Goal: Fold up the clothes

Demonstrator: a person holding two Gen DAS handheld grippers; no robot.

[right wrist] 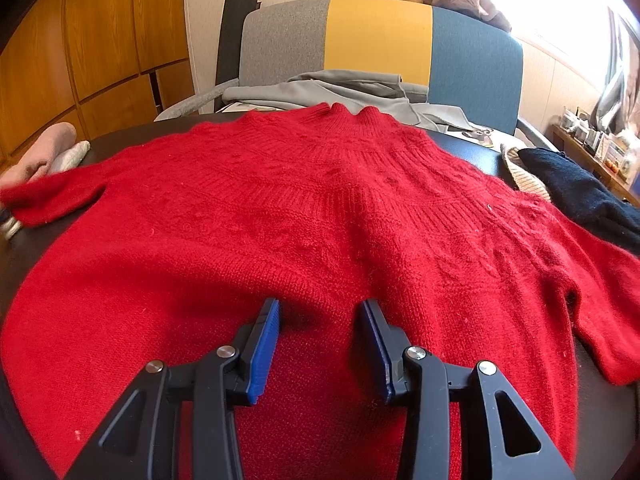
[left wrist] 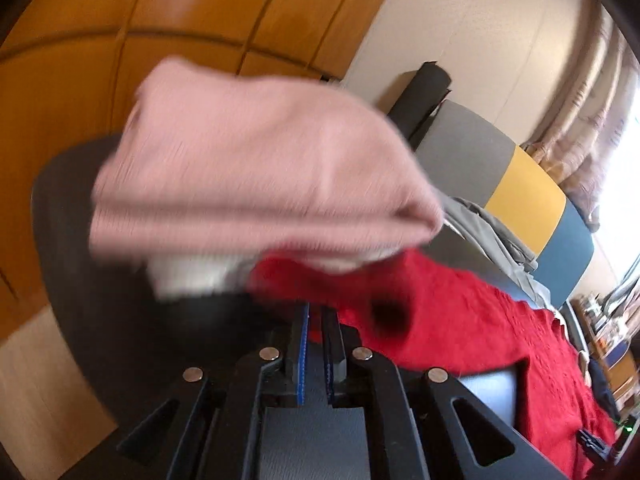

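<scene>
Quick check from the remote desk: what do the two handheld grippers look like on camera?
Both match: the left gripper and right gripper have matte black linkage arms with triangular cutouts, round silver pivot pins, and black fingers faced with blue ribbed pads. No cables or sleeves show.

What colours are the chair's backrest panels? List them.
Grey, yellow and blue backrest, clearest in the right wrist view.

Pink folded cloth (left wrist: 256,168) is motion-blurred (its edges smear).
</scene>
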